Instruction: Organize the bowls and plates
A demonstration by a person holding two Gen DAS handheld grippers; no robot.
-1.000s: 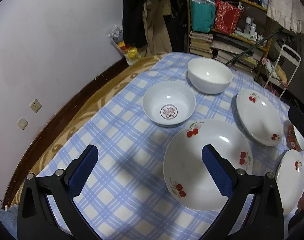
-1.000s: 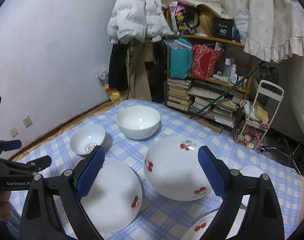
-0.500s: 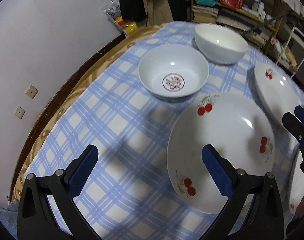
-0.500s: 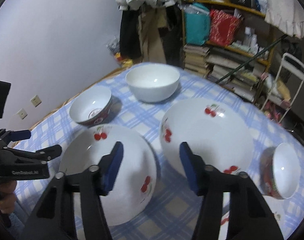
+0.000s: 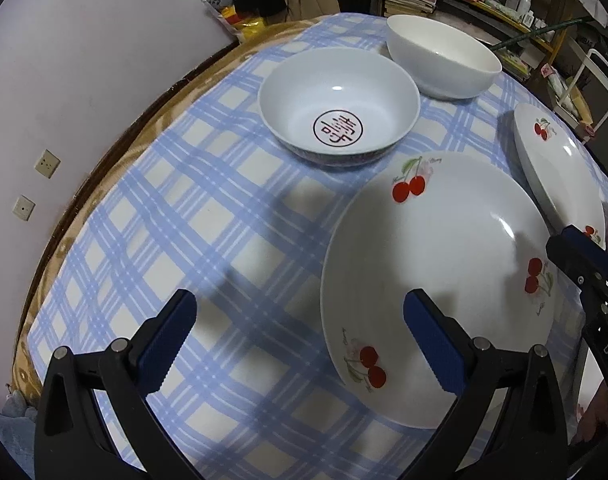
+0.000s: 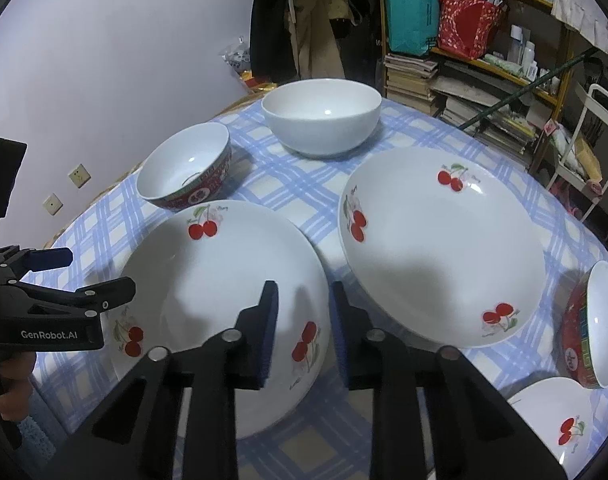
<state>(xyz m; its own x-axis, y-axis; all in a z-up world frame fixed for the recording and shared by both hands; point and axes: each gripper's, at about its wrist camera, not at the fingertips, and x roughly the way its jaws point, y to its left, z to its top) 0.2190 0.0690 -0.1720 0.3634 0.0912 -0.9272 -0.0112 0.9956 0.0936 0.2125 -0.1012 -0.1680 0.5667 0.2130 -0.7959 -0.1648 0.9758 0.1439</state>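
Note:
A large white cherry plate [image 5: 436, 280] [image 6: 223, 300] lies on the blue checked tablecloth [image 5: 183, 220]. My left gripper [image 5: 299, 340] [image 6: 83, 276] is open, and the plate's left rim lies below the gap between its jaws. My right gripper [image 6: 306, 332] hangs over the same plate's right rim. Its jaws are closing, a gap still shows between pads and rim, and one finger [image 5: 576, 256] shows in the left wrist view. A second cherry plate [image 6: 440, 248] [image 5: 556, 168] lies to the right. Behind stand a bowl with a red emblem [image 5: 340, 104] [image 6: 183, 172] and a plain white bowl [image 5: 440, 56] [image 6: 322, 116].
A red-patterned bowl [image 6: 592, 328] lies tipped on its side at the right edge, above a third cherry plate [image 6: 552, 420]. Cluttered bookshelves [image 6: 464, 80] and a white rack [image 6: 596, 120] stand beyond the table. A wall with sockets [image 5: 43, 164] runs along the left.
Both grippers have sunk toward the table and tipped further down over the near cherry plate. The right jaws have narrowed from wide apart to a small gap. The left jaws stayed wide.

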